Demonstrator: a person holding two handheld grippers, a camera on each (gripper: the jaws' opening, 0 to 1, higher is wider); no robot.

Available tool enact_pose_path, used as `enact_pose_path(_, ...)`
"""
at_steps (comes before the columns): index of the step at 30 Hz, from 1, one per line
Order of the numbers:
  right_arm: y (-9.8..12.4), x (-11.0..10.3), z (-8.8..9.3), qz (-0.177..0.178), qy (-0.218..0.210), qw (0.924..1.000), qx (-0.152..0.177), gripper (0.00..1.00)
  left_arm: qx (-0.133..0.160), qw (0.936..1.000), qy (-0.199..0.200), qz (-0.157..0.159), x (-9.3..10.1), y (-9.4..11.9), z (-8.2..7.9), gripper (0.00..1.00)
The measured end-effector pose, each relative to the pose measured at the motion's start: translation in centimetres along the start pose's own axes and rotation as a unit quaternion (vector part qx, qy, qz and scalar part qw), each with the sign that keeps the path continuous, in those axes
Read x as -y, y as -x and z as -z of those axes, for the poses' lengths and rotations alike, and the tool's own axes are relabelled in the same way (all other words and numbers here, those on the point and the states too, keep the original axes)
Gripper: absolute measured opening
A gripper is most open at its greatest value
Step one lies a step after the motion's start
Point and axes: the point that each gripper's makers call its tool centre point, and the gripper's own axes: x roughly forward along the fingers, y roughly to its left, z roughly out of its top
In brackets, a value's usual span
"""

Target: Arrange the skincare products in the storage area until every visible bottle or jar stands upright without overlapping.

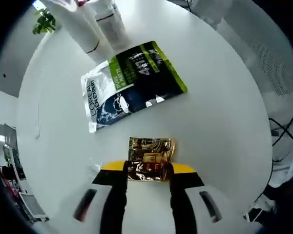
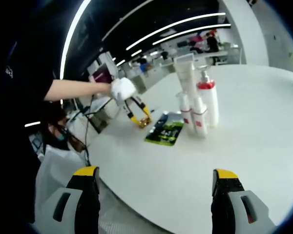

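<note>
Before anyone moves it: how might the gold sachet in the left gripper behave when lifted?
The gold sachet looks like crinkled foil, so probably floppy and light. Its glossy surface may slip between the left gripper's jaws.

Sachets: two — one green and dark sachet (image 1: 132,85) lying flat, one small gold sachet (image 1: 151,159)
Bottles and tubes: four, as far as can be told — one tall white tube (image 2: 185,75), one pump bottle (image 2: 208,100) with a red collar, two slim white bottles (image 2: 193,116) in front
Tables: one round white table (image 2: 263,131)
Grippers: two — left gripper (image 1: 149,181), right gripper (image 2: 156,187)
Plants: one potted plant (image 1: 44,22)
</note>
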Motion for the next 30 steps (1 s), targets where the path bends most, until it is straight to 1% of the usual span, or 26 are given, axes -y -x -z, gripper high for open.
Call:
enact_pose_path(3, -0.1, 0.0, 0.1, -0.001, 0.000, 1.0000, -0.002, 0.99, 0.003, 1.0000, -0.008, 0.000, 0.0, -0.1, -0.2, 0.30)
enact_pose_path(6, -0.1, -0.1, 0.2, -0.001, 0.001, 1.0000, -0.004, 0.99, -0.002, 0.9999, -0.016, 0.001, -0.1, -0.1, -0.2, 0.30)
enact_pose_path(13, -0.1, 0.0, 0.2, 0.000, -0.001, 1.0000, -0.005, 0.99, -0.004, 0.9998, -0.018, 0.002, -0.1, -0.1, -0.4, 0.34)
enact_pose_path(15, -0.1, 0.0, 0.2, 0.001, -0.001, 1.0000, -0.005, 0.99, -0.001, 0.9999, -0.010, 0.001, 0.0, 0.0, -0.5, 0.35)
enact_pose_path(18, -0.1, 0.0, 0.1, 0.001, -0.002, 1.0000, -0.003, 0.99, 0.008, 0.9999, 0.011, -0.008, -0.2, 0.4, -0.6, 0.42)
enact_pose_path(19, -0.1, 0.1, 0.1, 0.001, -0.002, 1.0000, -0.003, 0.99, 0.014, 0.9996, 0.023, -0.013, -0.3, 0.5, -0.7, 0.43)
enact_pose_path(21, -0.1, 0.0, 0.1, 0.001, -0.002, 1.0000, -0.003, 0.99, 0.028, 0.9966, 0.071, -0.032, -0.8, 1.0, -0.5, 0.46)
enact_pose_path(22, -0.1, 0.0, 0.1, 0.001, -0.002, 1.0000, -0.003, 0.99, 0.044, 0.9917, 0.114, -0.039, -0.9, 1.3, -0.6, 0.47)
enact_pose_path(23, -0.1, 0.0, 0.1, 0.000, -0.001, 1.0000, -0.003, 0.99, 0.055, 0.9864, 0.148, -0.046, -1.1, 1.5, -0.5, 0.50)
enact_pose_path(24, -0.1, 0.0, 0.1, 0.000, -0.001, 1.0000, -0.002, 0.99, 0.070, 0.9757, 0.197, -0.064, -1.6, 1.7, -0.4, 0.53)
enact_pose_path(26, -0.1, 0.0, 0.0, 0.000, -0.001, 1.0000, -0.001, 0.99, 0.086, 0.9584, 0.260, -0.078, -1.8, 2.0, 0.0, 0.57)
enact_pose_path(27, 0.0, 0.0, 0.0, -0.001, -0.002, 1.0000, -0.001, 0.99, 0.086, 0.9408, 0.316, -0.086, -1.7, 2.1, 0.6, 0.57)
enact_pose_path(28, 0.0, 0.0, 0.0, -0.001, -0.002, 1.0000, -0.001, 0.99, 0.086, 0.9251, 0.359, -0.088, -1.5, 2.0, 1.0, 0.57)
enact_pose_path(29, 0.0, 0.0, 0.0, -0.001, -0.002, 1.0000, -0.001, 0.99, 0.089, 0.9014, 0.415, -0.086, -1.0, 1.8, 1.5, 0.56)
enact_pose_path(30, -0.1, -0.1, 0.0, -0.001, -0.002, 1.0000, -0.001, 0.99, 0.100, 0.8874, 0.442, -0.086, -0.8, 1.7, 1.5, 0.55)
